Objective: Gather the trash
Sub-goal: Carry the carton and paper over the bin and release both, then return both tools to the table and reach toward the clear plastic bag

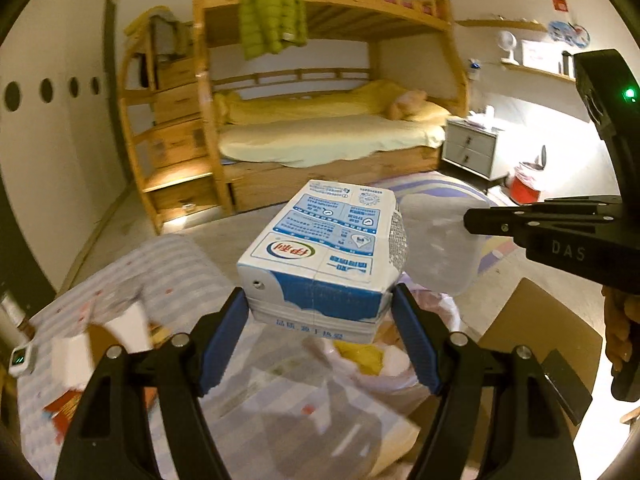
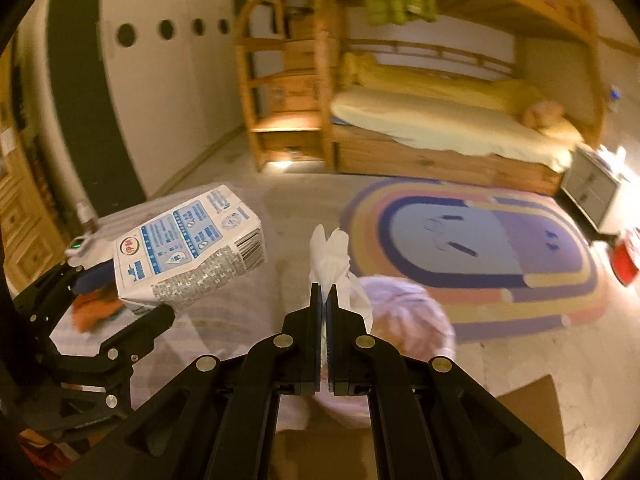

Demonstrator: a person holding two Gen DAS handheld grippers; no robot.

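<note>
a blue-and-white milk carton (image 1: pixel 320 256) is clamped by its end between the wide-set pads of the left gripper (image 1: pixel 320 320), above an open trash bag (image 1: pixel 384 364). a white tissue (image 2: pixel 332 264) is pinched in the closed right gripper (image 2: pixel 325 300).

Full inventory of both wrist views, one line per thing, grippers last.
milk carton: 1, white and blue, between left gripper's pads
tissue: 1, white, pinched in right gripper
trash bag: 1, translucent, open below the carton
bunk bed: 1, wooden, yellow bedding, far wall
jacket: 1, green, hung on upper bunk rail
rug: 1, purple, yellow and blue rings, on floor before the bed
nightstand: 1, white, right of bed
bin: 1, red, on floor by nightstand
cardboard: 1, brown, floor at lower right
left gripper: 1, black with blue pads, shut on carton
right gripper: 1, black, shut on tissue
</note>
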